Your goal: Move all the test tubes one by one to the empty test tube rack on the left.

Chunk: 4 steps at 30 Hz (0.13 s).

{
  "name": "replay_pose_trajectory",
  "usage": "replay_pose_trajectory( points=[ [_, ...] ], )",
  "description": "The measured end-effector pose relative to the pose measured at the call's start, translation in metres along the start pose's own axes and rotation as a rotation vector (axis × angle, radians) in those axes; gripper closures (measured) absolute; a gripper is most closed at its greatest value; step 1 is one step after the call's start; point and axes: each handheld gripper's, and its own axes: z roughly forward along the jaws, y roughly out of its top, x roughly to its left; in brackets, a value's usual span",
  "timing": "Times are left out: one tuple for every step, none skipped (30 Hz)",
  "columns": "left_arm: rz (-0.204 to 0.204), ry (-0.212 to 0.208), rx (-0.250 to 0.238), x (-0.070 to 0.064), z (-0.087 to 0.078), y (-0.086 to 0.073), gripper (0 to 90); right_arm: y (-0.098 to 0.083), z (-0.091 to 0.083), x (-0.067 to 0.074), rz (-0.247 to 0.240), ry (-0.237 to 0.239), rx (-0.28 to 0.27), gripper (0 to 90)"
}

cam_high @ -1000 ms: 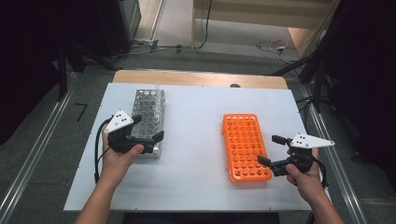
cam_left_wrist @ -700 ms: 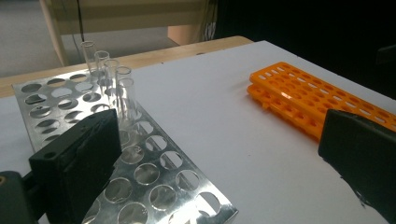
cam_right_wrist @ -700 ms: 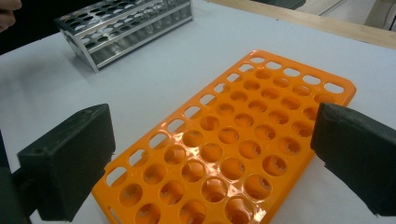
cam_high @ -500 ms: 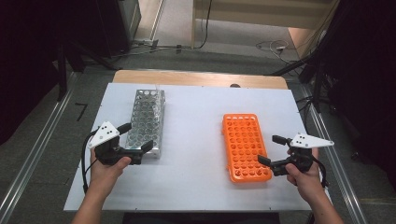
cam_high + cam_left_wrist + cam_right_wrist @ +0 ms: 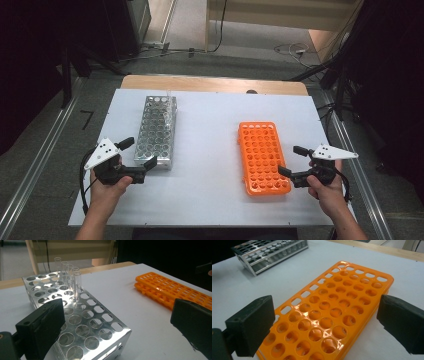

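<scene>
White table (image 5: 210, 130); two racks lie lengthwise, well apart, bare surface between them. Metal rack (image 5: 156, 131) sits left of centre, its far end near the table's back edge. In the left gripper view a row of clear tubes (image 5: 67, 272) stands upright at the far end — the other holes look empty. Left gripper (image 5: 137, 155) at the rack's near left corner, jaws spread wide, holding nothing; one jaw tip lies just beside the rack's near edge. Orange rack (image 5: 262, 156) right of centre, near end close to the table's front edge. Right gripper (image 5: 292, 161) just off its near right side — jaws apart, nothing between them. Open room along the right margin.
</scene>
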Motion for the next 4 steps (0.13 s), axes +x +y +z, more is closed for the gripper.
replay_pose_trajectory(
  points=[
    [0.001, 0.001, 0.003, 0.0003, 0.0004, -0.0002, 0.0, -0.0001, -0.0003, -0.0003, -0.001, 0.001, -0.002, 0.0],
    [0.0, 0.001, 0.007, 0.0001, 0.0011, -0.0004, 0.0, -0.0002, -0.0004, -0.0006, 0.001, 0.001, -0.002, 0.0],
    [0.002, 0.0, 0.009, 0.0, 0.0017, -0.0007, 0.0, -0.0003, -0.0003, -0.001, -0.001, 0.0, -0.002, 0.0],
    [0.003, -0.002, 0.012, -0.0001, 0.0021, -0.0007, 0.0, -0.0004, -0.0002, -0.0014, 0.0, 0.001, -0.003, 0.0]
  ],
)
